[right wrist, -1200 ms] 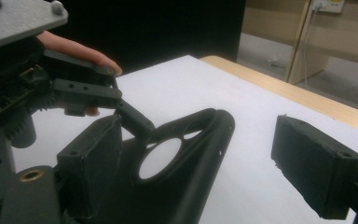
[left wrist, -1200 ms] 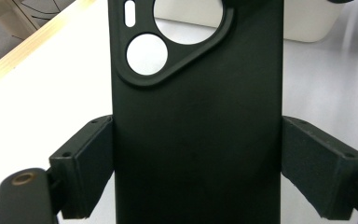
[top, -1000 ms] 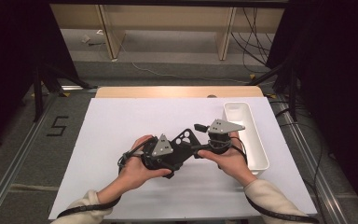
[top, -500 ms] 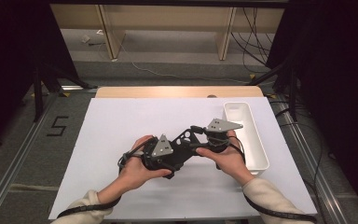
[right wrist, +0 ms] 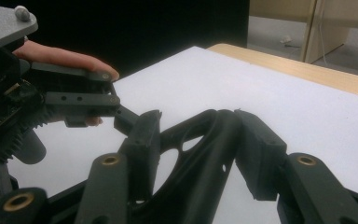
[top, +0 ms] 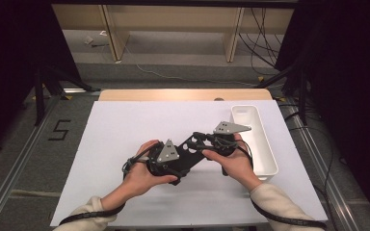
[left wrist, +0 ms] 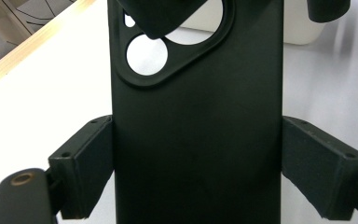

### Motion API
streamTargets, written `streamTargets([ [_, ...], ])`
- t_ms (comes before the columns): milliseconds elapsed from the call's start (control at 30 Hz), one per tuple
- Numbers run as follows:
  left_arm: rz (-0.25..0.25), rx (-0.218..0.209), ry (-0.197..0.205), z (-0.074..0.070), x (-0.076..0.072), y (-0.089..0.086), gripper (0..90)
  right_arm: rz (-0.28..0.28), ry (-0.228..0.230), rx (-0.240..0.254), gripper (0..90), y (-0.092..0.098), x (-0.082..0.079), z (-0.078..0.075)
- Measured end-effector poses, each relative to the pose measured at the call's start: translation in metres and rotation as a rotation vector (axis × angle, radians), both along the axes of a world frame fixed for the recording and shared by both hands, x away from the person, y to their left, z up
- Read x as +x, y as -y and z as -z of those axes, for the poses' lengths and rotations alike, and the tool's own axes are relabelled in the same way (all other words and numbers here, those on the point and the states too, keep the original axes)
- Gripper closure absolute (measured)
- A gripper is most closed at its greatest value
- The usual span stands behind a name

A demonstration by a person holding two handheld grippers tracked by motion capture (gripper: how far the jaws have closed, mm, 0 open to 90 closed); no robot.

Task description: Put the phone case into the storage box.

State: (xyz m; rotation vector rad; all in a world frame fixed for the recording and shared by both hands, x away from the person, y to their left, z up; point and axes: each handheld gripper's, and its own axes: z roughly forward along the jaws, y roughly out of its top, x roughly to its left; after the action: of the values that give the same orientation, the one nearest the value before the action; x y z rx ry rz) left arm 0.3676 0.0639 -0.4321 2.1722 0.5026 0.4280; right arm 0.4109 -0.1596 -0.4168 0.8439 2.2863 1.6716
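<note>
A black phone case with a rounded camera cutout is held above the white table top. My left gripper is shut on it, a pad pressing on each long side. My right gripper comes in from the right onto the case's camera end. Its jaws have just been closing, and both pads now lie against the case. A hand holds each gripper.
A long white tray stands at the right edge of the table, close behind the right hand. A wooden strip runs along the far edge. Dark frames and cables stand beyond the table.
The right gripper's jaws have drawn together onto the case's end. Both hands have kept their places.
</note>
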Motion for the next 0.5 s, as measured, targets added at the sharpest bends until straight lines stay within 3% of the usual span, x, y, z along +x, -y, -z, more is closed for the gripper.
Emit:
streamTargets([
  [500, 0.012, 0.02, 0.029, 0.0008, -0.0019, 0.0014, 13.3, -0.003, -0.036, 0.038, 63.6, 0.0021, -0.0012, -0.0048],
])
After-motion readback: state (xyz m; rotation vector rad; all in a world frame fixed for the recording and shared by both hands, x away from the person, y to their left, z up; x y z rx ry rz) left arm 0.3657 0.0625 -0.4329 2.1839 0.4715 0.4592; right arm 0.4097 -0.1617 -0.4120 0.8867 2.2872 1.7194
